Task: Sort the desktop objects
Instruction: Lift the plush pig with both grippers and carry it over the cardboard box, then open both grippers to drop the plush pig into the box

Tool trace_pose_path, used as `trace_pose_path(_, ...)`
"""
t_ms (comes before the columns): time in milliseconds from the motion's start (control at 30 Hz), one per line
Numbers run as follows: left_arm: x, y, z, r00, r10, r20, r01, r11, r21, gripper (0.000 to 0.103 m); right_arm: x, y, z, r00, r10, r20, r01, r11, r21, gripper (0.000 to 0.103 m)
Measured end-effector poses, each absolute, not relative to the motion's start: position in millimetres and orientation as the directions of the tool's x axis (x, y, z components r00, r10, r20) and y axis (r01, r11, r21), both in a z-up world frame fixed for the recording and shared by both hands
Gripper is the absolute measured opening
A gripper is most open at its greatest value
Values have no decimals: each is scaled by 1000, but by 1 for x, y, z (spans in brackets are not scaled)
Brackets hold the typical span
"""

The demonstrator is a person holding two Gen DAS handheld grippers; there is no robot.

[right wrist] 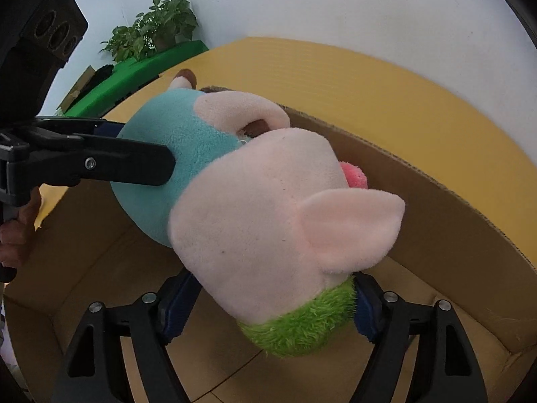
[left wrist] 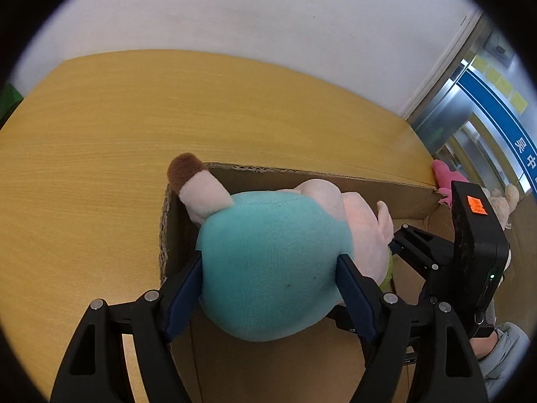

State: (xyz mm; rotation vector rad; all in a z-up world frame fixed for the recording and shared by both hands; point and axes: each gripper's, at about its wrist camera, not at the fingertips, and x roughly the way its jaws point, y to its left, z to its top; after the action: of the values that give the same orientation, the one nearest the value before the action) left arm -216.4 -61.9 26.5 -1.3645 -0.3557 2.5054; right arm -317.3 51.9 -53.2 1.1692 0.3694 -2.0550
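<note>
A plush pig (left wrist: 268, 268) with a teal body, a pink head (right wrist: 255, 221) and a green fuzzy cap (right wrist: 302, 329) hangs inside an open cardboard box (left wrist: 302, 171). My left gripper (left wrist: 268, 268) is shut on the teal body, with a blue pad pressed into each side. It reaches in from the left in the right wrist view, one finger (right wrist: 134, 164) lying on the teal. My right gripper (right wrist: 272, 295) stands open around the head and cap; its left pad shows a small gap and its right pad brushes the green fuzz. One brown-tipped leg (left wrist: 194, 184) sticks over the box corner.
The box (right wrist: 419, 201) stands on a yellow wooden table (left wrist: 100, 134) against a white wall. A pink plush (left wrist: 443, 174) and a beige plush (left wrist: 506, 201) lie beyond the box's far right corner. Potted plants (right wrist: 157, 27) stand on a green surface (right wrist: 134, 74) to the left.
</note>
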Motion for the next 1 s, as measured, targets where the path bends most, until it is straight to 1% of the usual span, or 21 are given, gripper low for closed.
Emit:
trace_pose_path(67,-216,-66,28,-516,344,-785,-104,-934,-341,79,-320,49,-54,-323,-449,-833,700,-706,109,87)
trace_pose_path(100,-215,-68,29,-512,347,-786,-101,-933,-346,80,-324,51,-54,-319,-444,-837,693,-712,114,91)
trace_pose_path(133,-213,-72,32,-515,350,-783,-95,-931,-353,80,-325,51,-55,-312,-437,-844,685,-719,119,92)
trace_pose_path(267,-202,-89,48,-576,310,-756,-62,-939,-338,78,-298,69,-35,-314,-436,-843,687,-718,116,94)
trace_pose_path(333,-198,-93,58,-601,312,-736,-67,-937,-342,78,-289,74,-18,-320,-446,-836,682,-721,123,94)
trace_pose_path(467,-168,-99,84,-667,286,-688,-86,-947,-311,78,-262,98,18,-362,-455,-813,669,-735,114,96)
trace_pose_path(533,-154,-92,96,-698,270,-663,-103,-954,-281,78,-244,112,38,-397,-459,-795,656,-747,104,97)
trace_pose_path(600,-134,-81,108,-740,239,-629,-121,-967,-226,78,-218,133,62,-457,-437,-775,628,-775,67,99)
trace_pose_path(633,-123,-72,114,-764,221,-607,-130,-973,-191,78,-198,140,77,-512,-407,-756,604,-797,20,102)
trace_pose_path(700,-99,-56,127,-808,175,-563,-134,-985,-113,79,-174,135,96,-581,-376,-722,574,-818,-37,103)
trace_pose_path(767,-70,-42,139,-850,130,-510,-121,-991,-51,82,-135,153,112,-638,-363,-679,542,-838,-62,103)
trace_pose_path(833,-51,-19,146,-871,109,-479,-111,-994,-24,83,-101,158,120,-673,-363,-644,518,-853,-60,103)
trace_pose_path(933,-21,-3,147,-868,121,-481,-133,-991,-10,83,-65,174,120,-699,-346,-626,476,-879,-46,103)
trace_pose_path(1000,-3,9,145,-878,143,-456,-163,-987,4,83,-38,188,116,-740,-303,-600,438,-894,-88,103)
